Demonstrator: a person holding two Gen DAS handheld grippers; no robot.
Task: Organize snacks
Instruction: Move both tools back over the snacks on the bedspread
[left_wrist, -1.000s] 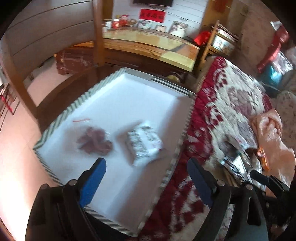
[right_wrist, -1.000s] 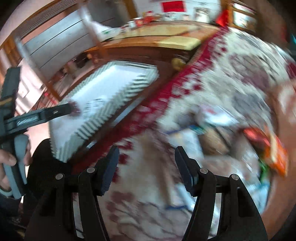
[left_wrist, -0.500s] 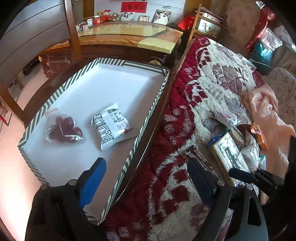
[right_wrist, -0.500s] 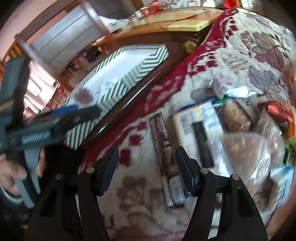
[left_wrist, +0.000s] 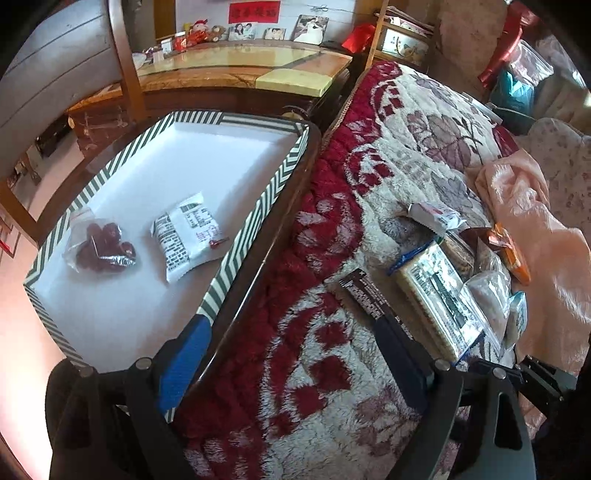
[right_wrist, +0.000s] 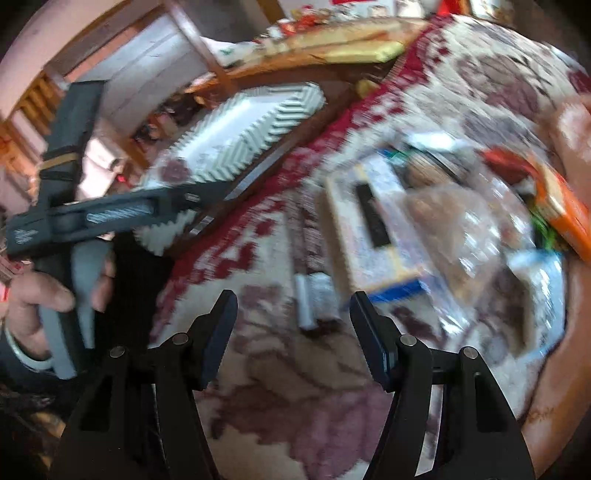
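Step in hand, as judged: fetching the next snack. White tray with green-striped rim (left_wrist: 258, 218) holds a clear bag of red dates (left_wrist: 99, 247) and a white printed packet (left_wrist: 188, 236). Remaining snacks lie on the red-and-cream blanket (left_wrist: 314, 369). Left gripper (left_wrist: 295, 354) spread, empty. Right gripper (right_wrist: 295, 332) spread, empty, over the long dark wrapped bar (right_wrist: 308, 273). Next: lower, straddle the bar, close.
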